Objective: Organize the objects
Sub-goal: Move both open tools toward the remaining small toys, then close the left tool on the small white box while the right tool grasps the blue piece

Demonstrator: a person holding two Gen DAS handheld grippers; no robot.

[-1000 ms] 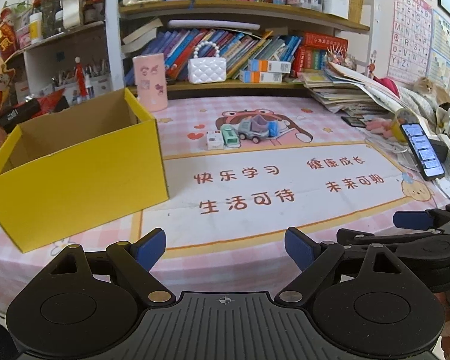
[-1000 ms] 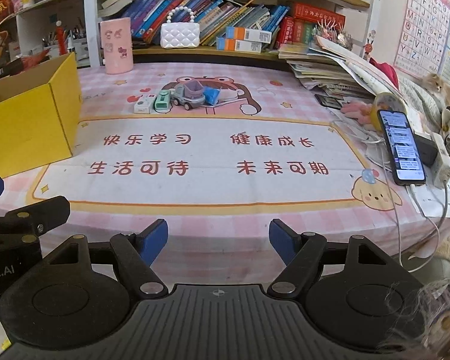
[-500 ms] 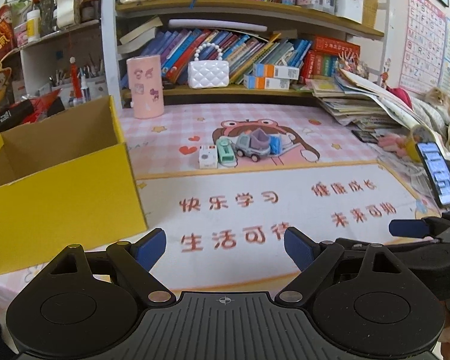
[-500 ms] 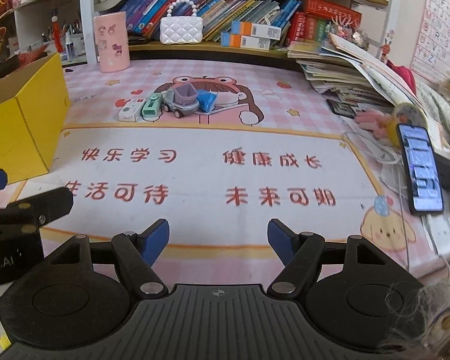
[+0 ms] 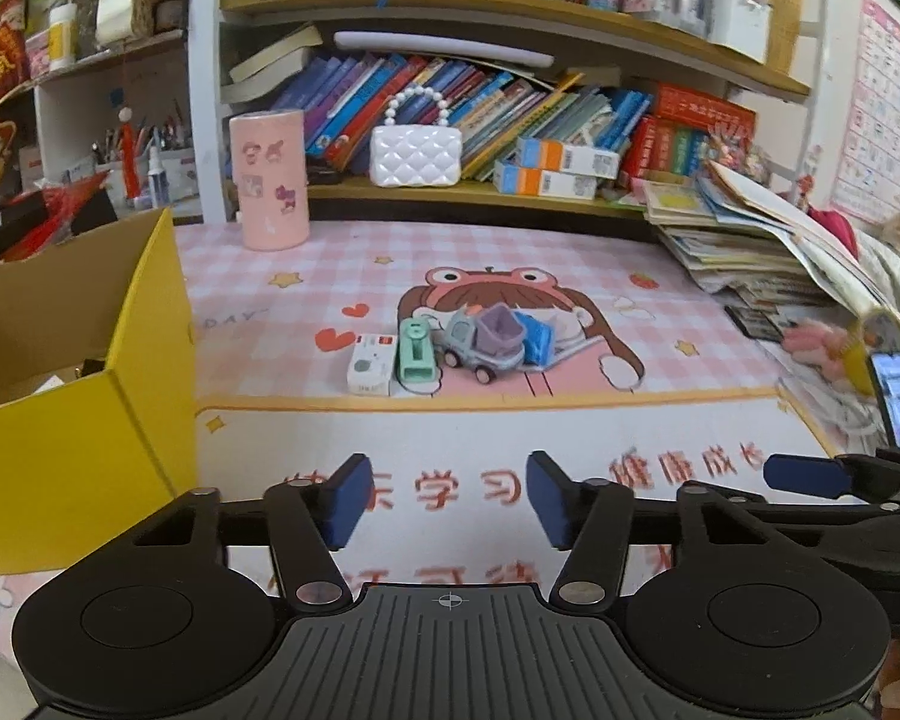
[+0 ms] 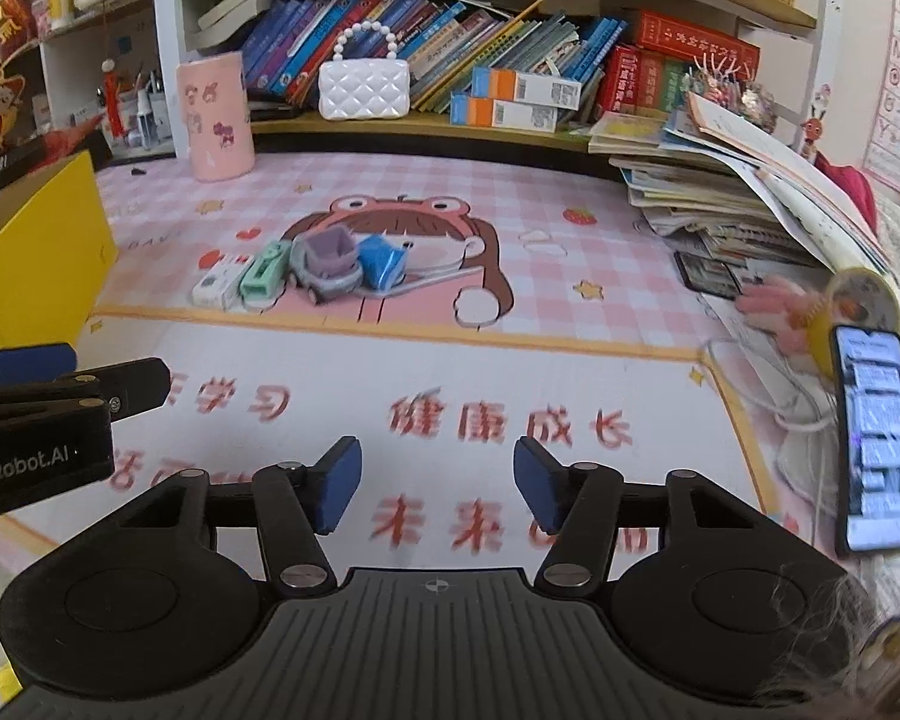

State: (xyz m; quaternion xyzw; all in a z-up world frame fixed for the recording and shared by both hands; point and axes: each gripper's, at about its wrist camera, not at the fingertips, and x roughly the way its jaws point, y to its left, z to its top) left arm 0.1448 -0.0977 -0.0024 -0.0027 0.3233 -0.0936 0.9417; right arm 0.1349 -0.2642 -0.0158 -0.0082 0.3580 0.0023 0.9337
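A row of small objects lies mid-mat: a white box point(image 5: 370, 367), a mint green stapler-like piece point(image 5: 416, 355), a grey toy truck with a purple bucket point(image 5: 484, 340) and a blue piece point(image 5: 534, 338). They show in the right wrist view too: box point(image 6: 217, 287), green piece point(image 6: 264, 271), truck point(image 6: 327, 264), blue piece point(image 6: 380, 262). An open yellow cardboard box point(image 5: 90, 420) stands at the left. My left gripper point(image 5: 444, 501) and right gripper point(image 6: 437, 489) are both open and empty, short of the objects.
A pink cylinder point(image 5: 268, 179) and a white quilted purse point(image 5: 416, 156) stand at the back by the bookshelf. A pile of books point(image 5: 750, 240) and a lit phone point(image 6: 876, 444) with cables lie on the right. The pink mat point(image 6: 450, 372) covers the table.
Both grippers have moved forward over the mat toward the row of small objects, which look larger now. Both stay open and empty.
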